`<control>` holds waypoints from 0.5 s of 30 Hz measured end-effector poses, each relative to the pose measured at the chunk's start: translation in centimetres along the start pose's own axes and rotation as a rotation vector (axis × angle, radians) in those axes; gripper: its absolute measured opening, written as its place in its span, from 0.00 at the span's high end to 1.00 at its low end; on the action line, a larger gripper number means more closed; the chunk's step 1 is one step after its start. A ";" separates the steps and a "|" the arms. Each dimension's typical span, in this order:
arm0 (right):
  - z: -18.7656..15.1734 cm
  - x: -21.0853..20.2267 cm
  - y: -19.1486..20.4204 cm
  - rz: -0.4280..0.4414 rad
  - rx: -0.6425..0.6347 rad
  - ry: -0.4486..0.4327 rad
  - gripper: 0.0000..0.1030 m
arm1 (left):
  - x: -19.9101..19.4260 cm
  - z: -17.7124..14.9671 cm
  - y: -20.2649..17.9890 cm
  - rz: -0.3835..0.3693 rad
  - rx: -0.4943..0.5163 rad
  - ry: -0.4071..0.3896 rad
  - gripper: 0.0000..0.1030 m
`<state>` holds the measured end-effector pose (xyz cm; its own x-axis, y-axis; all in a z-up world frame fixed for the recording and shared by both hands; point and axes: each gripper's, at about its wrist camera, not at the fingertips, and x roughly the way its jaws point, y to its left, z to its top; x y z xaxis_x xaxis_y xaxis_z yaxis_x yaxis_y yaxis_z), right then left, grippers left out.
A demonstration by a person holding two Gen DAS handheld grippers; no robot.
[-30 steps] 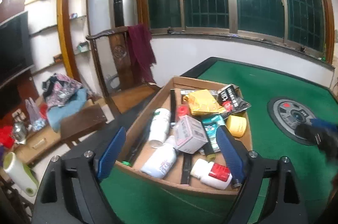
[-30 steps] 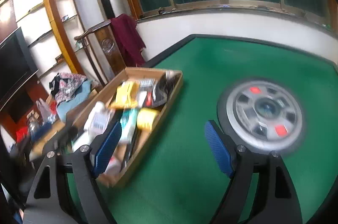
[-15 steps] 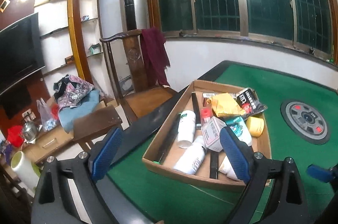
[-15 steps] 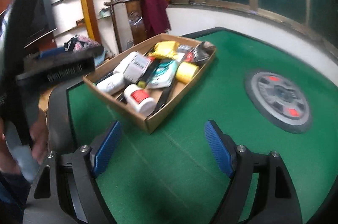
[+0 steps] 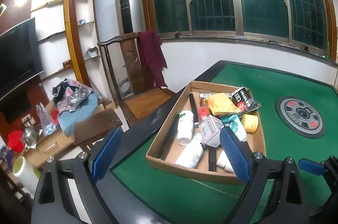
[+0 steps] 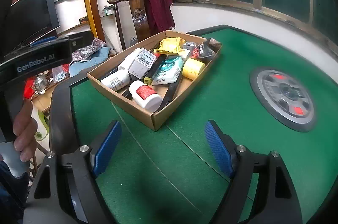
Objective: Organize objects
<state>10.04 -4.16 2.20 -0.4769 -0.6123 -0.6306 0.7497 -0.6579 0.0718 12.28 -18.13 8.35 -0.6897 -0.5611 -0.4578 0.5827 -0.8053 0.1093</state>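
Hovering over green felt, the right gripper (image 6: 162, 149) spreads its blue pads wide around nothing; the left gripper (image 5: 169, 155) gapes empty too, its right pad hiding part of the cardboard box (image 6: 157, 118). That box sits near the table's (image 6: 211, 160) left edge, crammed with bottles, a yellow jar (image 6: 192, 68) and packets whose labels are too small to read. A hand (image 6: 24, 131) grips the left tool's handle, cut off by the frame. Compared with a second ago, the right view has swung from the round centre disc (image 6: 284, 98) toward the box. A wooden chair (image 5: 132, 67) and barred windows stand behind.
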 end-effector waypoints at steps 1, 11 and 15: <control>0.0 0.0 0.0 0.001 0.001 0.001 0.21 | 0.1 -0.1 -0.1 0.004 0.000 0.001 0.12; 0.0 0.1 0.1 0.002 0.005 0.004 0.21 | 0.3 -0.4 -0.1 0.012 -0.001 0.009 0.12; 0.0 0.2 0.1 0.000 0.009 0.004 0.21 | 0.3 -0.5 0.2 0.016 -0.009 0.020 0.12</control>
<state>10.01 -4.30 2.07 -0.4749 -0.6104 -0.6340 0.7456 -0.6617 0.0786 12.41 -18.37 7.78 -0.6714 -0.5699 -0.4737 0.5976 -0.7944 0.1085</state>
